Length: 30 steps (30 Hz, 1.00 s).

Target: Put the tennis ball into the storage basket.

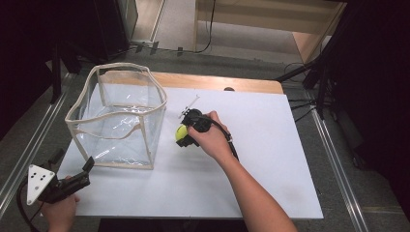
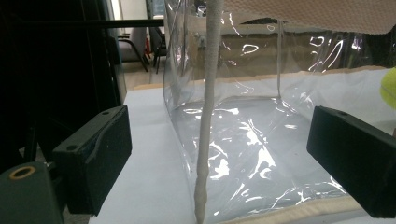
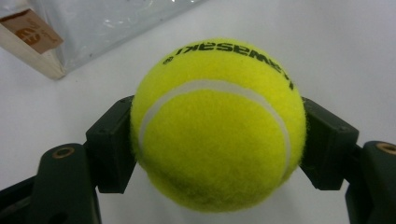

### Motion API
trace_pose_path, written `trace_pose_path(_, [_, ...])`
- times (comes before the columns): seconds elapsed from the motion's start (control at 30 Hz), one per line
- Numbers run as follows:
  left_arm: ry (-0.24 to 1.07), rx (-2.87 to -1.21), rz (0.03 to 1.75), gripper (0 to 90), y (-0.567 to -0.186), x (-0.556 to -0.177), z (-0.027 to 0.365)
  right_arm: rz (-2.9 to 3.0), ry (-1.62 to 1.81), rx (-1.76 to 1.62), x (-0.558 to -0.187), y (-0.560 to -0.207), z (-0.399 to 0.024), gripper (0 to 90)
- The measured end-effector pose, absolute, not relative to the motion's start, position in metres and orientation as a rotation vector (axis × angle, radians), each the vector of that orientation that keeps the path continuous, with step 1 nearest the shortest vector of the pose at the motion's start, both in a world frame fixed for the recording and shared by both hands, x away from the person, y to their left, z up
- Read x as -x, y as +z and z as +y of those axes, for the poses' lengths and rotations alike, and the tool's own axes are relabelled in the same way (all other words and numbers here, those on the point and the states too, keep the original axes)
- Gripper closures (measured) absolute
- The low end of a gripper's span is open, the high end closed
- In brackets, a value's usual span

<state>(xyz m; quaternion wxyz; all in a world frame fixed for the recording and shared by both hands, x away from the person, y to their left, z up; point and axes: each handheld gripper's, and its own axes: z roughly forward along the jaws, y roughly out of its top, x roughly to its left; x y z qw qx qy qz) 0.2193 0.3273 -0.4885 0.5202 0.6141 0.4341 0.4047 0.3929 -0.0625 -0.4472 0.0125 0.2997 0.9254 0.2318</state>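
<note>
A yellow tennis ball (image 3: pixel 217 123) sits clamped between both black jaws of my right gripper (image 3: pixel 219 140), which is shut on it. From above, that ball (image 1: pixel 181 132) and right gripper (image 1: pixel 183 135) hang just right of the clear bag (image 1: pixel 118 116), near its lower right corner. The bag is a see-through plastic tote with cream trim, standing upright with its top open. My left gripper (image 1: pixel 87 166) rests at the table's front left, open, its jaws to either side of the bag's near corner seam (image 2: pixel 205 140) without touching it. The ball's edge (image 2: pixel 388 86) peeks in at the far right.
A white board (image 1: pixel 270 159) covers the wooden table (image 1: pixel 217 82). Dark stands and cables (image 1: pixel 314 92) crowd the right side, and a metal rail (image 1: pixel 29 140) runs along the left. A small brown label (image 3: pixel 30 30) sits on the bag's trim.
</note>
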Motion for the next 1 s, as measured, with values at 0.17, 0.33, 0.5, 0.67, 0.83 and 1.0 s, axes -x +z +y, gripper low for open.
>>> trace_pose_path(0.17, [0.971, -1.472, 1.041, 6.9, -0.489, -0.219, 0.327, 2.893, 0.744, -0.920, -0.392, -0.445, -0.059, 23.3])
trace_pose_path(0.33, [0.972, -1.475, 1.042, 6.9, -0.488, -0.219, 0.328, 2.908, 0.745, -0.896, -0.389, -0.442, -0.053, 23.3])
trace_pose_path(0.5, [0.971, -1.473, 1.040, 6.9, -0.488, -0.219, 0.328, 2.922, 0.732, -0.879, -0.387, -0.438, -0.049, 23.3])
trace_pose_path(0.67, [0.972, -1.474, 1.043, 6.9, -0.488, -0.219, 0.328, 2.932, 0.769, -0.837, -0.383, -0.426, -0.042, 23.3])
trace_pose_path(0.83, [0.973, -1.471, 1.043, 6.9, -0.488, -0.219, 0.327, 2.941, 0.773, -0.790, -0.381, -0.419, -0.037, 23.3])
trace_pose_path(1.0, [0.973, -1.473, 1.043, 6.9, -0.488, -0.219, 0.328, 2.947, 0.789, -0.767, -0.378, -0.408, -0.034, 23.3])
